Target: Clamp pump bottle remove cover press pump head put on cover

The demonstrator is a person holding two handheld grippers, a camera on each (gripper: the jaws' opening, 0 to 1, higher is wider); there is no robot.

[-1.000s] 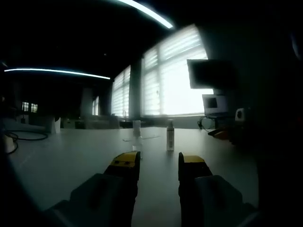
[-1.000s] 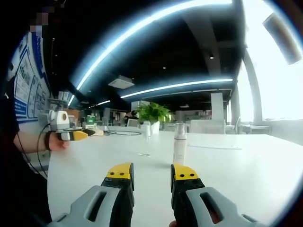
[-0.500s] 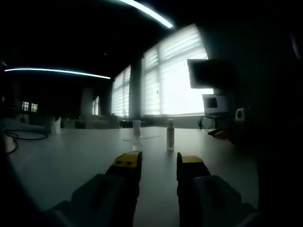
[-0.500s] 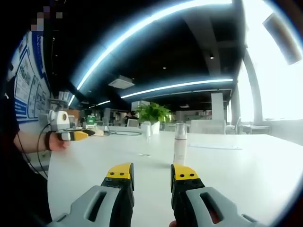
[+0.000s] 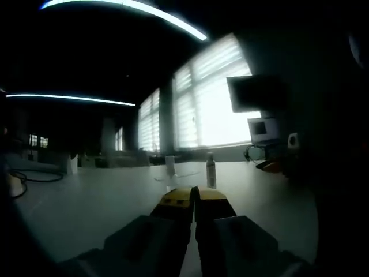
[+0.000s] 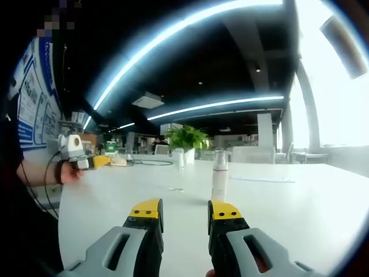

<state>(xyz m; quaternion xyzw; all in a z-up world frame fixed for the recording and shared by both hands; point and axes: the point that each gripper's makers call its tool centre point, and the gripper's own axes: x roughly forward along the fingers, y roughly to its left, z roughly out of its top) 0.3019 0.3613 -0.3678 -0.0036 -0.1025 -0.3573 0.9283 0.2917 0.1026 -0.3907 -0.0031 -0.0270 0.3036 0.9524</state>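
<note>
Right claw (image 6: pixel 183 209): jaws stand well apart with nothing between them, low over the bench and level with it.
Left claw (image 5: pixel 194 196): jaws brought together, yellow tips touching or nearly so, gripping nothing. In the right gripper view it (image 6: pixel 97 162) sits far off at the left, held in a person's hand (image 6: pixel 70 172).
Bench (image 6: pixel 300 196): broad pale surface carrying all items; it (image 5: pixel 75 202) reads dim and grey in the left gripper view.
Potted plant (image 6: pixel 187 140): at the far side of the bench, behind the bottle and to its left.
Pump bottle (image 6: pixel 218 173): upright on the bench, cover on, ahead of the right claw, in line with its right-hand jaw rather than the gap, and clear of both jaws. In the left gripper view it (image 5: pixel 211 170) stands further off, beyond the closed tips and slightly right of them.
Clear tumbler (image 5: pixel 170 166): upright beside the bottle, to its left and apart from it, in the left gripper view; in the right gripper view a similar small clear item (image 6: pixel 179 157) sits farther back, left of the bottle.
</note>
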